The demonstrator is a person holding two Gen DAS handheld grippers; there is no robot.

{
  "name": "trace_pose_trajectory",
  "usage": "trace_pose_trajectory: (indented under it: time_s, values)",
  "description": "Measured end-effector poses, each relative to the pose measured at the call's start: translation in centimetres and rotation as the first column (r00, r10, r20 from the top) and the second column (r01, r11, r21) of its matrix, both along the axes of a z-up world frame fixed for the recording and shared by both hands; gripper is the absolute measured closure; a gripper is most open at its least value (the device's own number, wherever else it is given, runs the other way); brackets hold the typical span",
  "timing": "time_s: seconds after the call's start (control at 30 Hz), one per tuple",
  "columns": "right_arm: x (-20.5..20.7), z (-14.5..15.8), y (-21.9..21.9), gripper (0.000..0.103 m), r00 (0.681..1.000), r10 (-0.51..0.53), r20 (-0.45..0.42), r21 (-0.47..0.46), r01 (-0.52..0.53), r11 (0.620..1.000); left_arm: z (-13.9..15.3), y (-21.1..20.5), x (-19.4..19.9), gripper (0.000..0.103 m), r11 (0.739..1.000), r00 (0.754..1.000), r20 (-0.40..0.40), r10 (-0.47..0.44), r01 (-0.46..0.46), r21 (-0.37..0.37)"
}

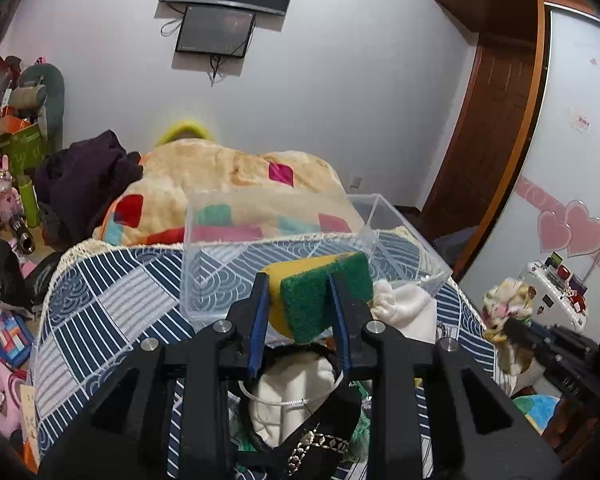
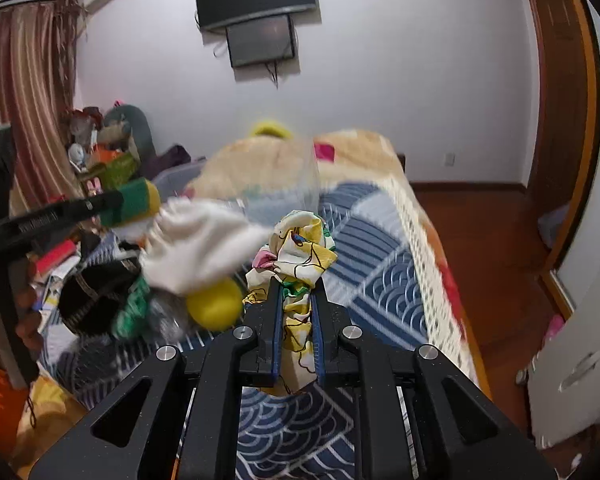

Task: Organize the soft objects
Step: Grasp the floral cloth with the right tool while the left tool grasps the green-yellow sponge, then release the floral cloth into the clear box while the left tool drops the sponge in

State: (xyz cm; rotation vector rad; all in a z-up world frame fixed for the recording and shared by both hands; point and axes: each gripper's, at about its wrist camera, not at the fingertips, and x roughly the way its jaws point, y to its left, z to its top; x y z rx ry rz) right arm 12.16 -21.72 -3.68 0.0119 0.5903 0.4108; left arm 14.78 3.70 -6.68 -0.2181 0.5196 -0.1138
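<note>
Left gripper (image 1: 298, 284) sits at centre frame, its 2 jaws pinched tight on the yellow-and-green sponge (image 1: 320, 292), lifted just in front of the clear plastic box (image 1: 228, 248) on the blue patterned bedspread (image 1: 100, 280). Right gripper (image 2: 296, 280) is low in the middle of its view, jaws nearly closed, clamping a floral cloth (image 2: 300, 248) that bunches above the tips. Left of it: a white cloth (image 2: 196, 248), a yellow ball (image 2: 216, 304) and a black hat (image 2: 96, 296) piled together.
</note>
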Motion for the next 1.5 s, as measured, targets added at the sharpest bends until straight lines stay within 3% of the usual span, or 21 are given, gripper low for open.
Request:
trace_pose_trajectory:
  time_s: [0.23, 0.47, 0.67, 1.0, 1.2, 1.3, 1.5]
  values:
    - [2.2, 2.7, 2.2, 0.092, 0.996, 0.033, 0.083, 0.020, -0.034, 0.999, 1.8, 1.4, 0.6, 0.074, 0.997, 0.997, 0.034, 0.068, -0.069, 0.032]
    - [5.6, 3.4, 5.8, 0.092, 0.991, 0.084, 0.106, 0.006, -0.085, 0.996, 1.3, 2.8, 3.3, 0.074, 0.993, 0.995, -0.012, 0.100, -0.099, 0.066]
    - [8.4, 2.3, 8.5, 0.092, 0.991, 0.125, 0.055, -0.021, -0.124, 0.992, -0.3, 3.0, 6.1, 0.074, 0.995, 0.993, -0.091, 0.080, -0.073, 0.074]
    - [11.8, -0.9, 11.2, 0.092, 0.983, 0.143, -0.113, -0.076, -0.152, 0.985, -2.7, 1.7, 9.1, 0.074, 0.992, 0.981, -0.194, 0.024, 0.000, 0.122]
    - [11.7, -1.8, 11.7, 0.090, 0.979, 0.156, -0.134, -0.128, -0.173, 0.977, -3.4, 1.3, 9.4, 0.073, 0.990, 0.974, -0.227, 0.012, 0.021, 0.142]
    - [11.5, -1.5, 11.6, 0.084, 0.978, 0.164, -0.127, -0.135, -0.181, 0.974, -3.4, 1.3, 9.2, 0.071, 0.991, 0.973, -0.233, -0.005, 0.035, 0.128]
    - [10.4, -0.1, 10.8, 0.054, 0.985, 0.161, -0.069, -0.140, -0.169, 0.976, -2.0, 1.9, 7.8, 0.054, 0.992, 0.981, -0.196, 0.003, 0.021, 0.122]
